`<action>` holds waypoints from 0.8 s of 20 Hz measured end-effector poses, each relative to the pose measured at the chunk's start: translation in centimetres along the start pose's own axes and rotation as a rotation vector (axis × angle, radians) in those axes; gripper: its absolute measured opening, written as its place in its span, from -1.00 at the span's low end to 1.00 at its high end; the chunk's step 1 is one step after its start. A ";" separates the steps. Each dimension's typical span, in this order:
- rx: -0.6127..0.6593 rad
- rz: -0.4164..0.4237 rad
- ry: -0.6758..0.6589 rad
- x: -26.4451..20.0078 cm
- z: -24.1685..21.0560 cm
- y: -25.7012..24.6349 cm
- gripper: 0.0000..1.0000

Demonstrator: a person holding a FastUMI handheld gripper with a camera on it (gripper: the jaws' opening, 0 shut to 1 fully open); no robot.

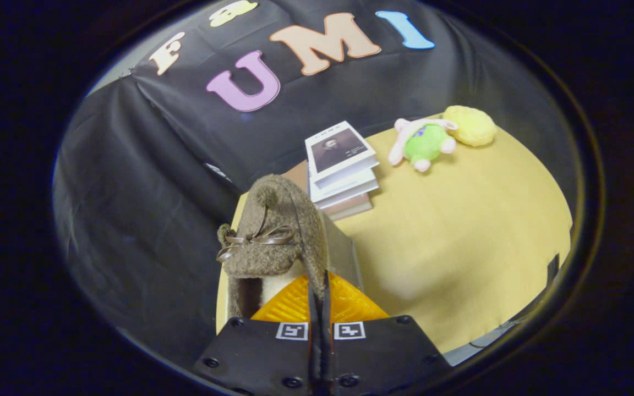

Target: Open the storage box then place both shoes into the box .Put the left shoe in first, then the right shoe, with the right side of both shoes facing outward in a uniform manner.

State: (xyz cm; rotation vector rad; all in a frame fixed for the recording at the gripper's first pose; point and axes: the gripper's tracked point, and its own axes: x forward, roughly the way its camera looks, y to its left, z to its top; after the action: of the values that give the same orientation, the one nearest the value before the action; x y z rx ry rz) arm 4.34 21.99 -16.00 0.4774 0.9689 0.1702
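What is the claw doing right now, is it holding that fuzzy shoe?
Claw: closed, its two fingers pinched together on the side wall of the fuzzy brown shoe, holding it up.

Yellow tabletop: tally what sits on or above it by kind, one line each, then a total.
Brown fuzzy shoe, its edge pinched in the shut gripper: 1
Books in the stack: 3 or more, exact count unclear
Plush toys: 2, one green and pink, one yellow
Total: 6 at least
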 end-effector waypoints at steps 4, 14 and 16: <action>0.005 -0.038 0.039 2.5 -2.6 1.2 -0.93; -0.049 -0.222 -0.019 4.1 -4.7 -0.4 -0.86; -0.052 -0.226 -0.029 4.0 -4.7 -0.5 -0.82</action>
State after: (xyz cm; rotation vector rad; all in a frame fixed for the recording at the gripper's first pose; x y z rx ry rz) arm 2.63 24.45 -21.42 0.3189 0.9800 -0.0147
